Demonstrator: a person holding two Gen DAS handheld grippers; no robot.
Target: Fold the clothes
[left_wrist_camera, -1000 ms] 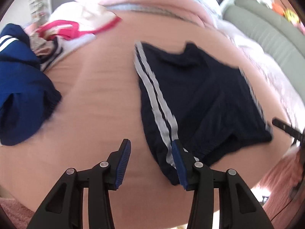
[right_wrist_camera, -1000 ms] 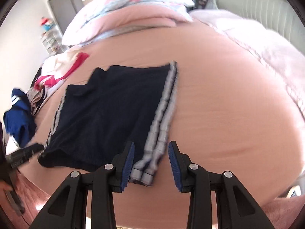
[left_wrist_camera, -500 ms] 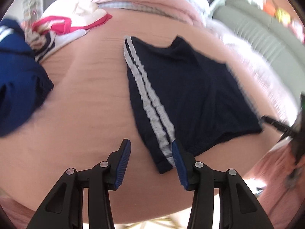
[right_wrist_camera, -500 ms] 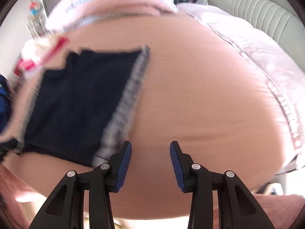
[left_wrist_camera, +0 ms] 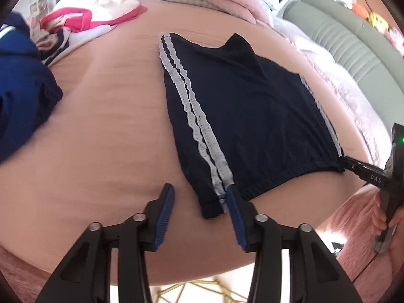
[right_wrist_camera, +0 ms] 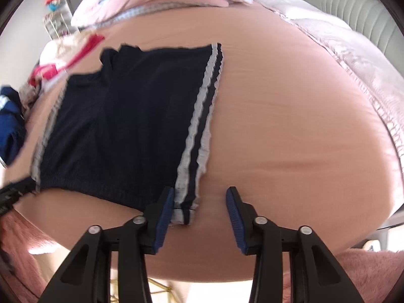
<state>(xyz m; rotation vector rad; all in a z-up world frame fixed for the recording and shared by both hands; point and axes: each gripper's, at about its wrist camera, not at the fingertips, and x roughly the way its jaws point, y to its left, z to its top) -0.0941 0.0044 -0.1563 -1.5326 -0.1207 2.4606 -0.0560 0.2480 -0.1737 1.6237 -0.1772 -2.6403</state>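
The left claw gapes open over one waistband corner of the navy shorts, its right pad touching the white side stripes. The right claw, also open, sits at the opposite corner. The shorts lie flat on the pink bed, with a blue garment well apart.
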